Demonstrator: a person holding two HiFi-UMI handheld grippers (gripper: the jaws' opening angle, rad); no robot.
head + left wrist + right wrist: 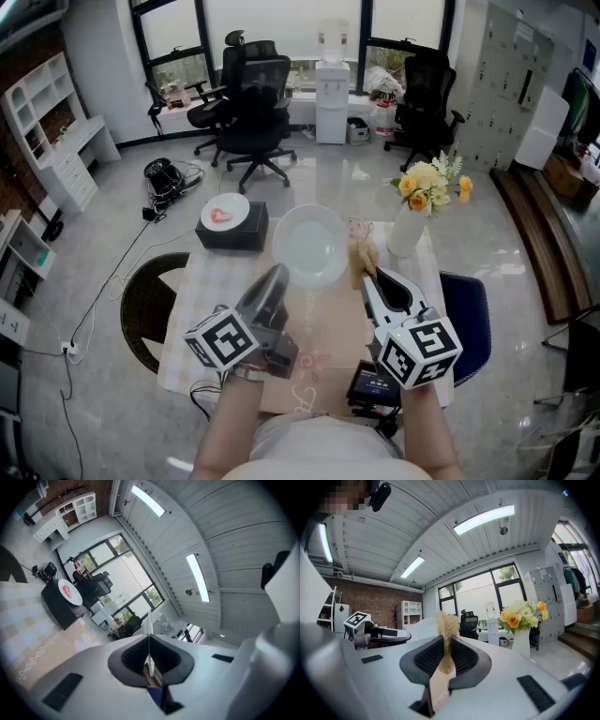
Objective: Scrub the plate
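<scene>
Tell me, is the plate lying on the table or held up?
Held up. The left gripper is shut on the plate at its rim, holding it above the table.

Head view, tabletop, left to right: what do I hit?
black box → plate → scrubber → vase

Pretty clearly an office: black swivel chairs (255, 108) by big windows (272, 23), a water cooler (332, 94), grey lockers (506, 84) (strip lights (483, 520) overhead too).
</scene>
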